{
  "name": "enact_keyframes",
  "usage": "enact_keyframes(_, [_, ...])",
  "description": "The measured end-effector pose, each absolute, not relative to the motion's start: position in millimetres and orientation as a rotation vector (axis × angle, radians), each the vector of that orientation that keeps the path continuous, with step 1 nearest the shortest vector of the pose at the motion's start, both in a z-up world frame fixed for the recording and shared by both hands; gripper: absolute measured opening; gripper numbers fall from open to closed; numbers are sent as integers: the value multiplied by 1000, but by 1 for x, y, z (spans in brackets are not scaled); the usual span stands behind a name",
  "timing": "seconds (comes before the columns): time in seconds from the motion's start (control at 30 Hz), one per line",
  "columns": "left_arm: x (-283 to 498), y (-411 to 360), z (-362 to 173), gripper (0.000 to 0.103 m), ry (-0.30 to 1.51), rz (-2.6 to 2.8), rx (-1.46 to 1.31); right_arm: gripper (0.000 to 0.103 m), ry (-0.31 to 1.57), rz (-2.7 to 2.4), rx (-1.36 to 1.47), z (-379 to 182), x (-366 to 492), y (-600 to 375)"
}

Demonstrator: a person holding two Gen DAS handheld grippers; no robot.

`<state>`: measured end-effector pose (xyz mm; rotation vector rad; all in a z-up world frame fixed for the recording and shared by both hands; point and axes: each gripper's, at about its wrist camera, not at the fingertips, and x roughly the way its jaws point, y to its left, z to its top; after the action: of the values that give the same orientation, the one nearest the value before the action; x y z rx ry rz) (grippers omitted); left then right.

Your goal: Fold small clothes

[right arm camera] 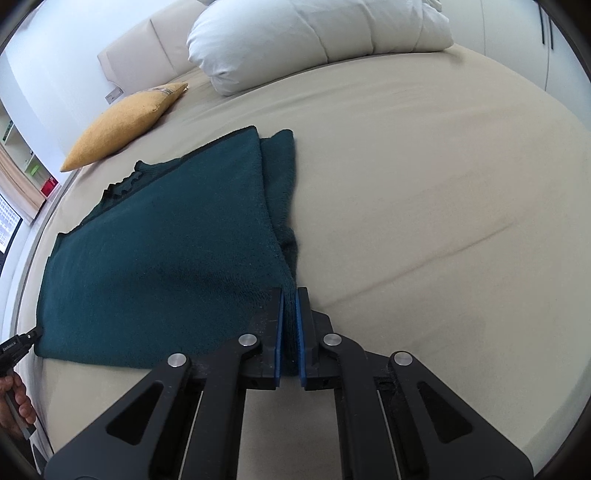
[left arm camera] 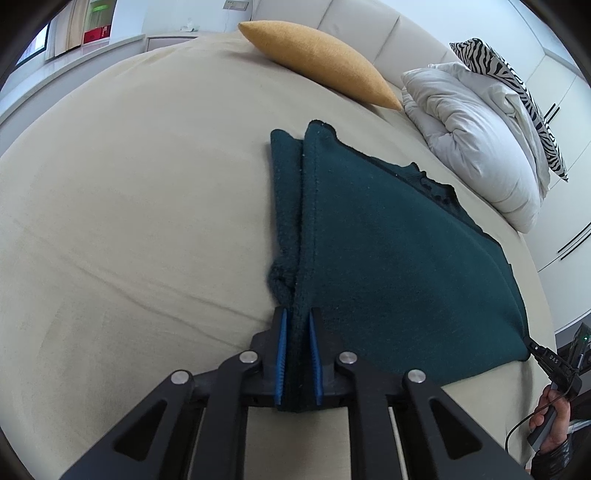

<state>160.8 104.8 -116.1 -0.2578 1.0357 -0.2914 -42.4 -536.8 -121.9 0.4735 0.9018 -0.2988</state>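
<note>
On bed [left arm camera: 129, 184]: green garment [left arm camera: 388, 240] clamped, both grippers.

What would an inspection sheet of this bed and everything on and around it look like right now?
Surface: beige bed sheet, a few creases.
Job's things: dark green garment, partly folded, lying flat.
Clutter: yellow cushion, white duvet, zebra-print pillow by the headboard.
Grippers: left gripper shut on the garment's near corner; right gripper shut on the opposite near corner.
Cables: thin black cable near the person's hand.
Surroundings: padded headboard, white wardrobe, shelves.
</note>
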Motion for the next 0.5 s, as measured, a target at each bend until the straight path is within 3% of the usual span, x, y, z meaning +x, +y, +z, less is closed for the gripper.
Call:
enact_keyframes(0.27, [159,106,-116,16,1040,-292,-248,7,945,-298,442,-134,-38,-533])
enact_keyframes(0.5, [152,112,-94,35,985,-287,-294,16,907,-329,456,-102,-46,-536])
